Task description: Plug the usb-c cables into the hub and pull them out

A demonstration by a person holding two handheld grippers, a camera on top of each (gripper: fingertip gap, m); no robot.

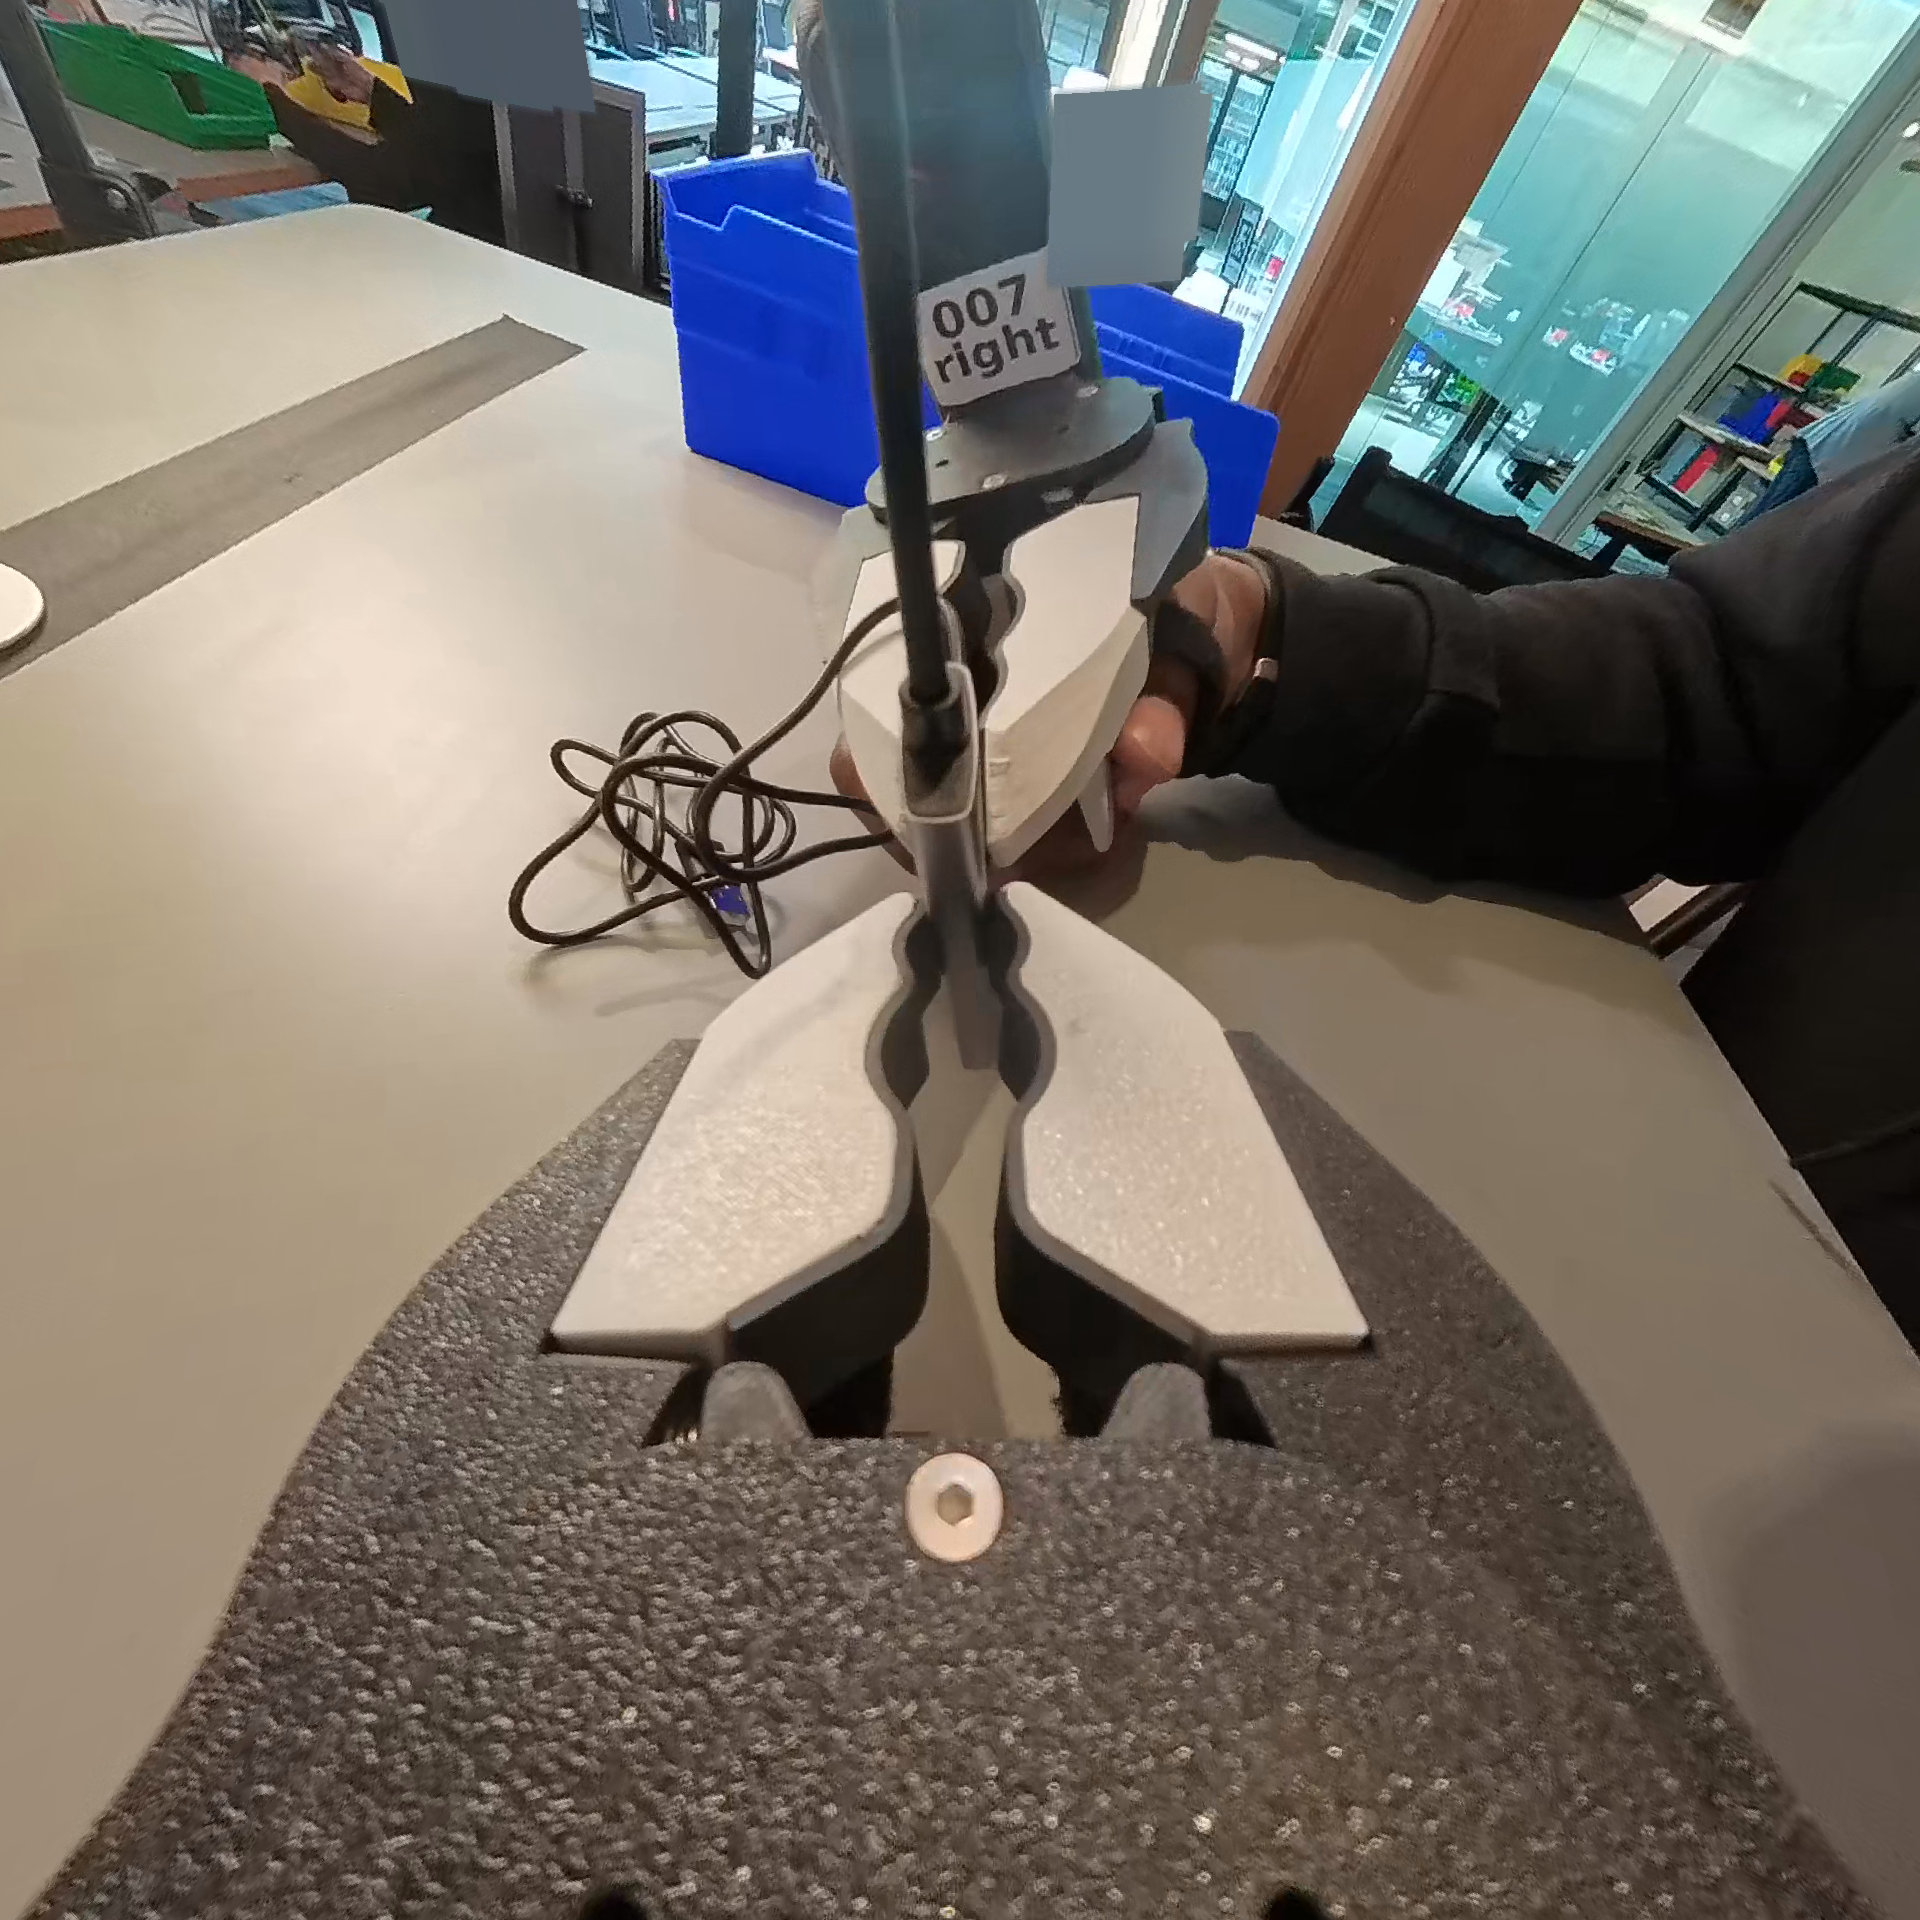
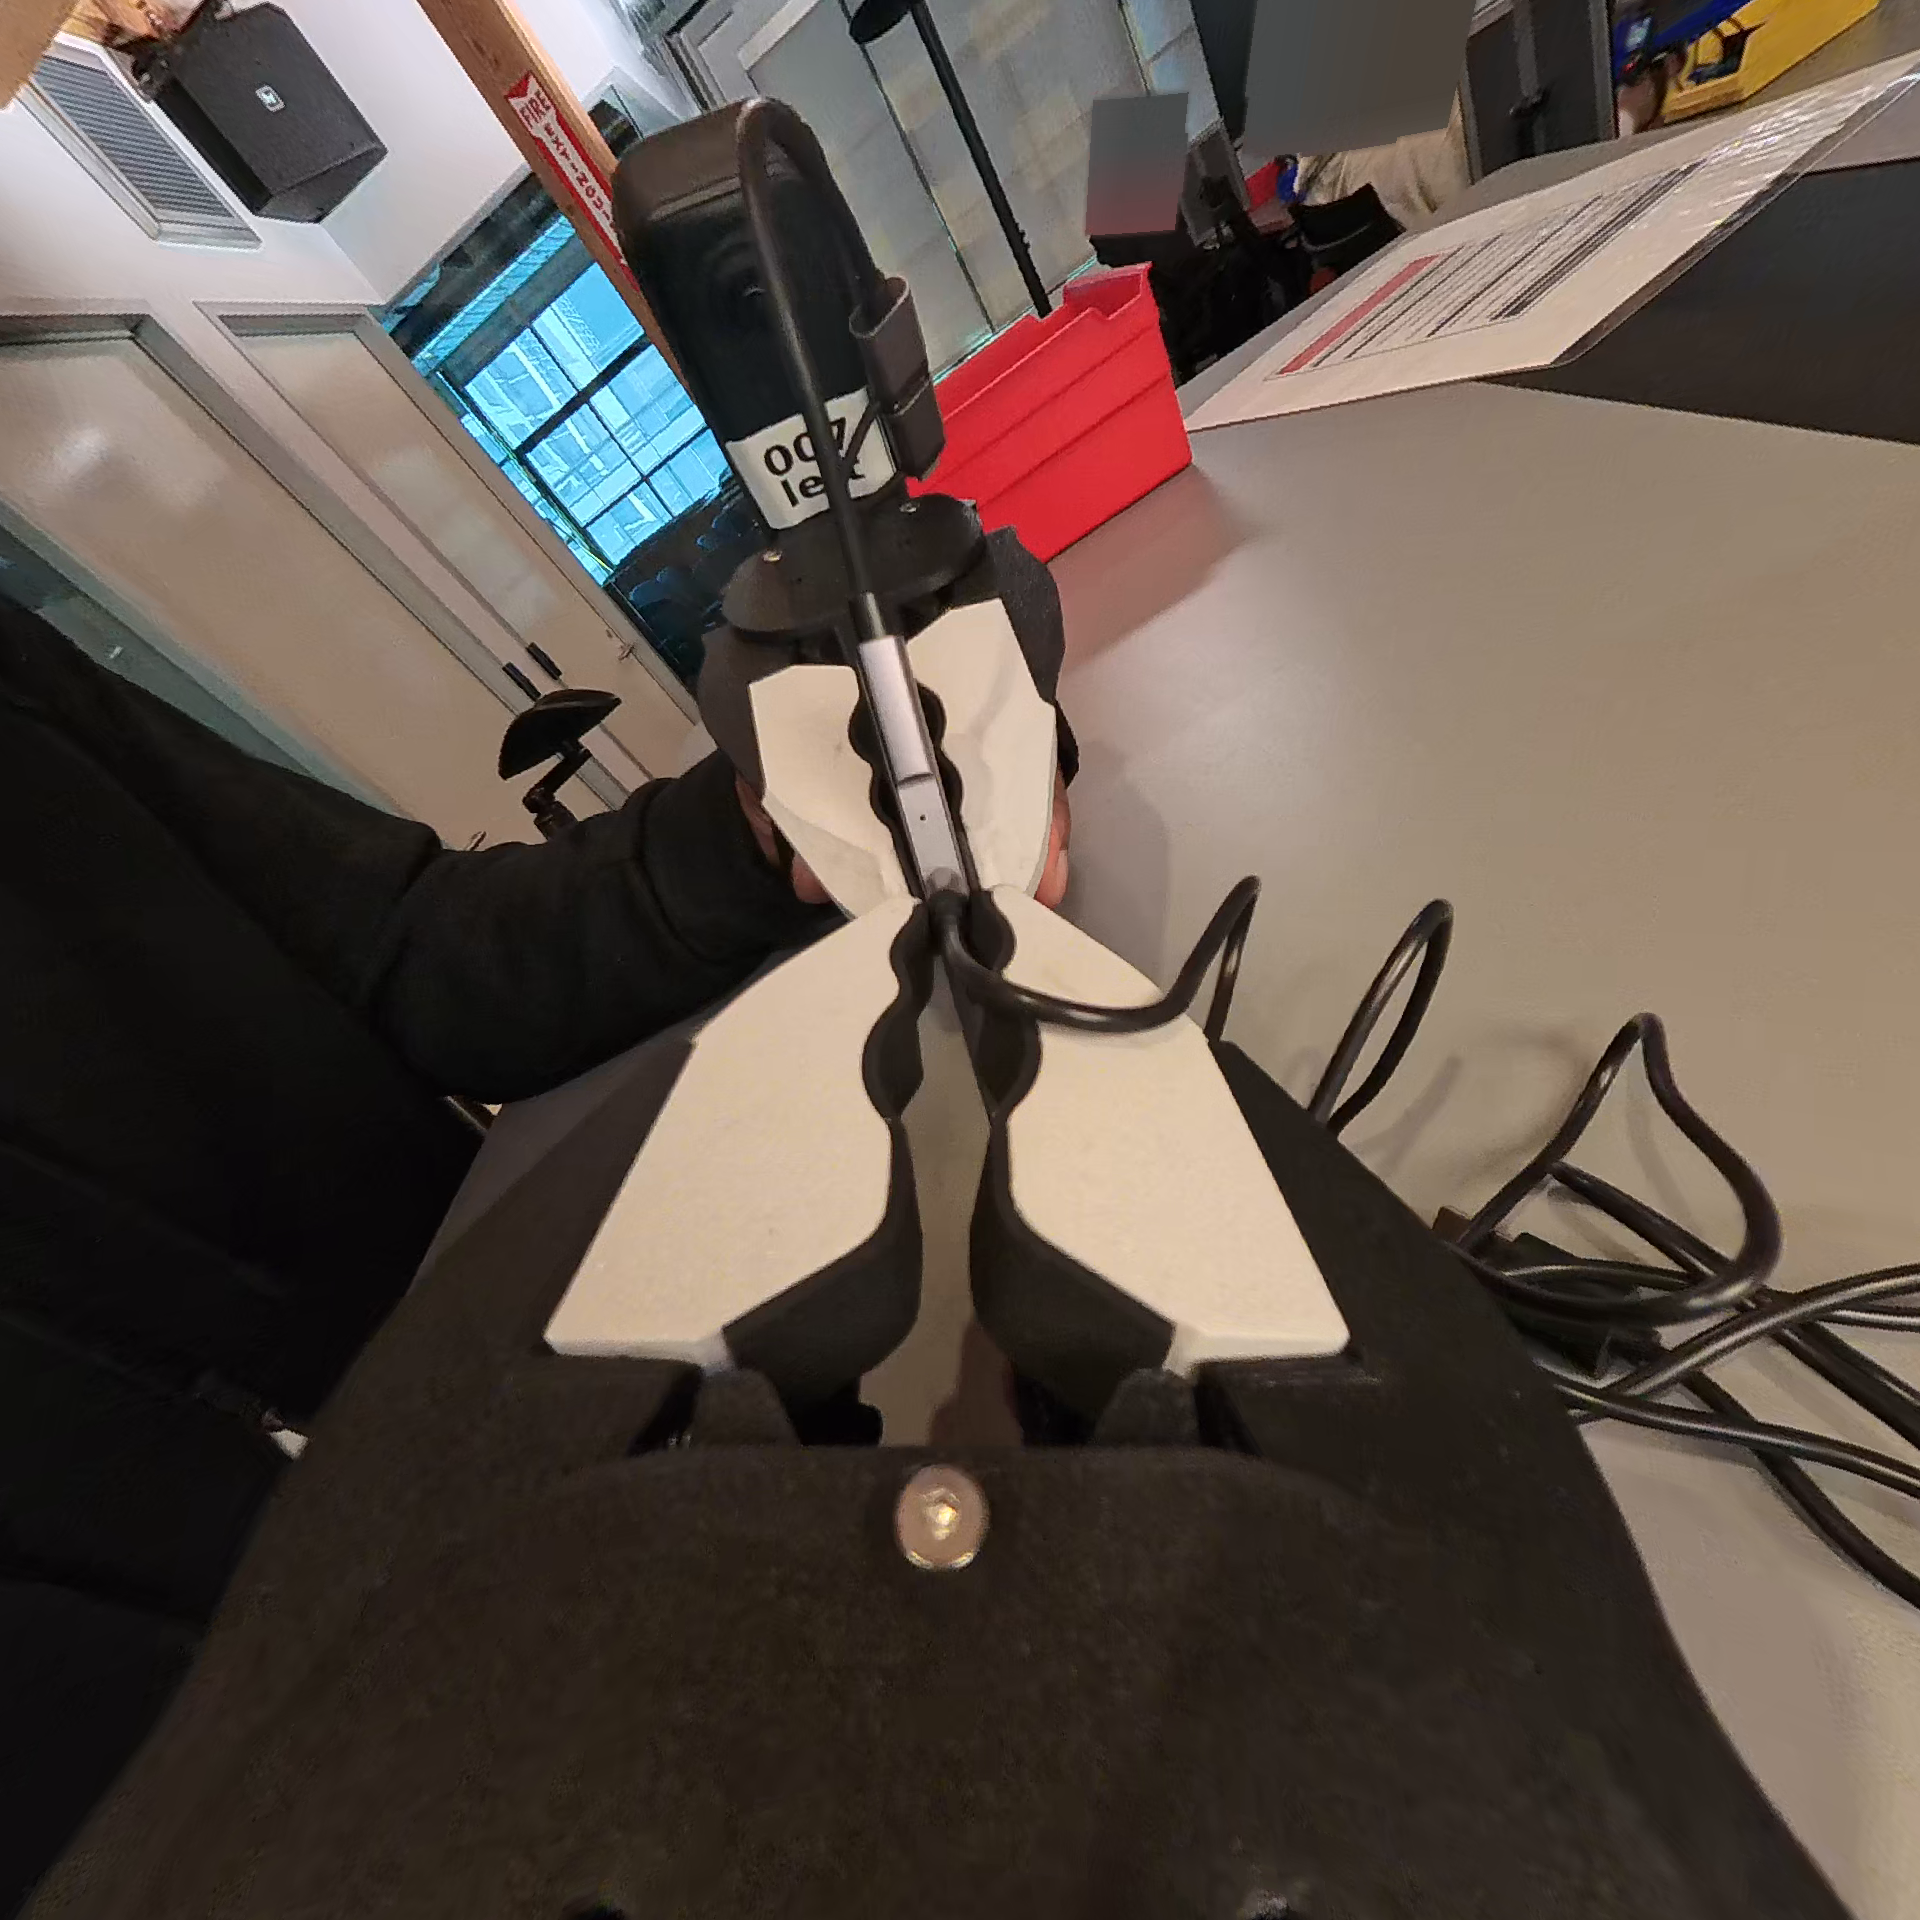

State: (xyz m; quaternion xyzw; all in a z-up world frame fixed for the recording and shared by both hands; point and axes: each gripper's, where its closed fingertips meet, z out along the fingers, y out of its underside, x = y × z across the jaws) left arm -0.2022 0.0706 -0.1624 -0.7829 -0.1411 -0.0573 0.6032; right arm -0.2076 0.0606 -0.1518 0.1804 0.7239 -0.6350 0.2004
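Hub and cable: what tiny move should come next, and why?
Probably draw the right gripper straight back while the left gripper holds steady. The cable looks seated in the end of the hub, and both shut grippers are nearly tip to tip, leaving no room to push further.

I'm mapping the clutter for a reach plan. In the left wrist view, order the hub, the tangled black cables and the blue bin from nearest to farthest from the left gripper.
1. Hub: clamped between the left gripper's fingertips.
2. Tangled black cables: on the table, ahead and to the left.
3. Blue bin: at the table's far edge, behind everything.
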